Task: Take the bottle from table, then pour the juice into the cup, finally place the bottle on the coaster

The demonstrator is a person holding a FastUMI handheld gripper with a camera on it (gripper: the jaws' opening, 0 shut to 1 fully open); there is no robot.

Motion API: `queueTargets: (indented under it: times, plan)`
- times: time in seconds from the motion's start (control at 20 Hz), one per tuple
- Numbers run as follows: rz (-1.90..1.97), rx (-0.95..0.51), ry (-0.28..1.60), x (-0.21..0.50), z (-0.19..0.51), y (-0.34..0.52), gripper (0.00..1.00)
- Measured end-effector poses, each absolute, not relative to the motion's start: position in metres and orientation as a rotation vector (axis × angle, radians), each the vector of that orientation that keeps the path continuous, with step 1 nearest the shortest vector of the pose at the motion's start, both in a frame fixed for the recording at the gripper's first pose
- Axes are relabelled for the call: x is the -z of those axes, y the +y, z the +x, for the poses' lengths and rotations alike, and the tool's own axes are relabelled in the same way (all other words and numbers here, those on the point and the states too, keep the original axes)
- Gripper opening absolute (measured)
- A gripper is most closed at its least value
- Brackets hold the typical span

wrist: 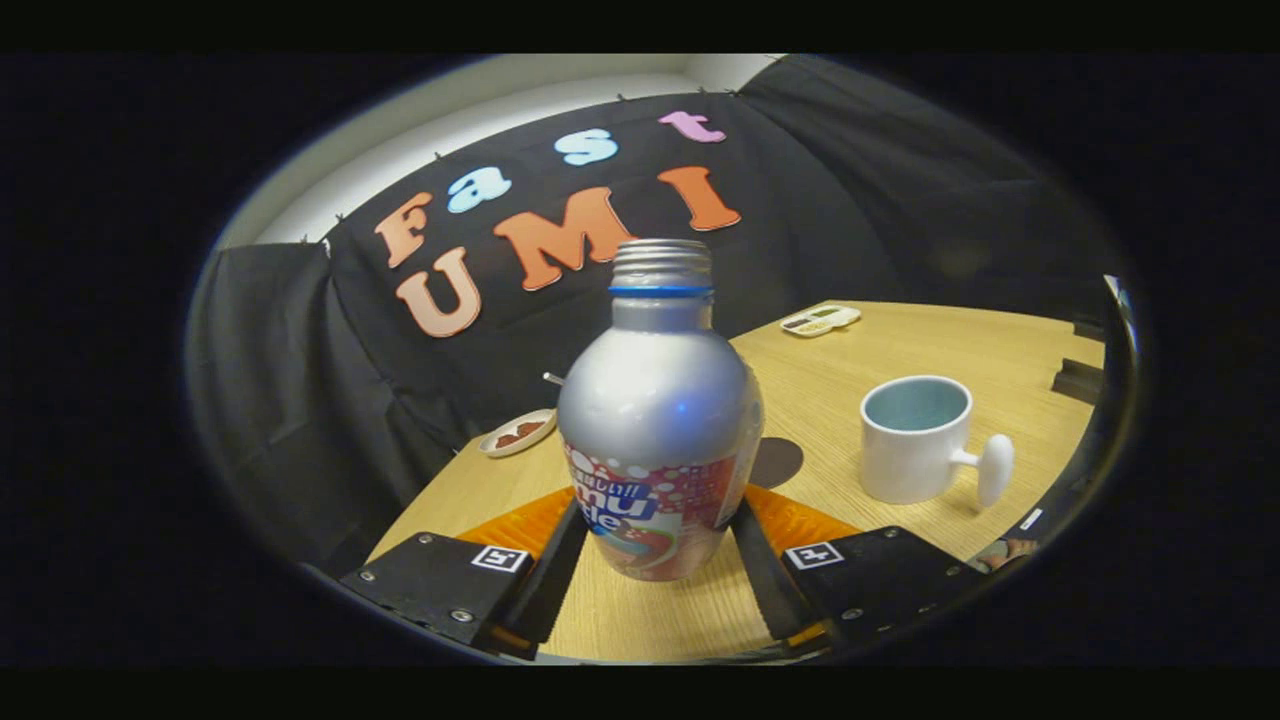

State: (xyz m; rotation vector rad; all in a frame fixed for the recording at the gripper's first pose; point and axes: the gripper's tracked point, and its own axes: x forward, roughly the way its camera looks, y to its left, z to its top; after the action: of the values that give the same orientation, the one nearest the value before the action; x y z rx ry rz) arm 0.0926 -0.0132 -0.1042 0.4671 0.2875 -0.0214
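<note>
A silver bottle [655, 400] with a red and white label and an uncapped threaded neck stands upright between my fingers. My gripper [657, 515] is shut on its lower body, one finger against each side. I cannot tell whether its base rests on the wooden table [900, 340] or hangs just above it. A white cup [915, 445] with a pale blue inside and a side handle stands beyond the fingers to the right. A dark round coaster [778, 462] lies flat just behind the bottle, between it and the cup, partly hidden by the bottle.
A small white dish [517, 432] with something reddish in it sits near the table's left edge, against the black cloth wall. A small flat white device [820, 320] lies at the far side. Dark blocks [1078, 378] sit at the far right edge.
</note>
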Motion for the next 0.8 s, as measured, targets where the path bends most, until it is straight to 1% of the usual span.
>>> queueTargets:
  times: [0.8]
  plan:
    - [1.001, 0.036, 0.283, 0.103, 0.117, -0.011, 0.77]
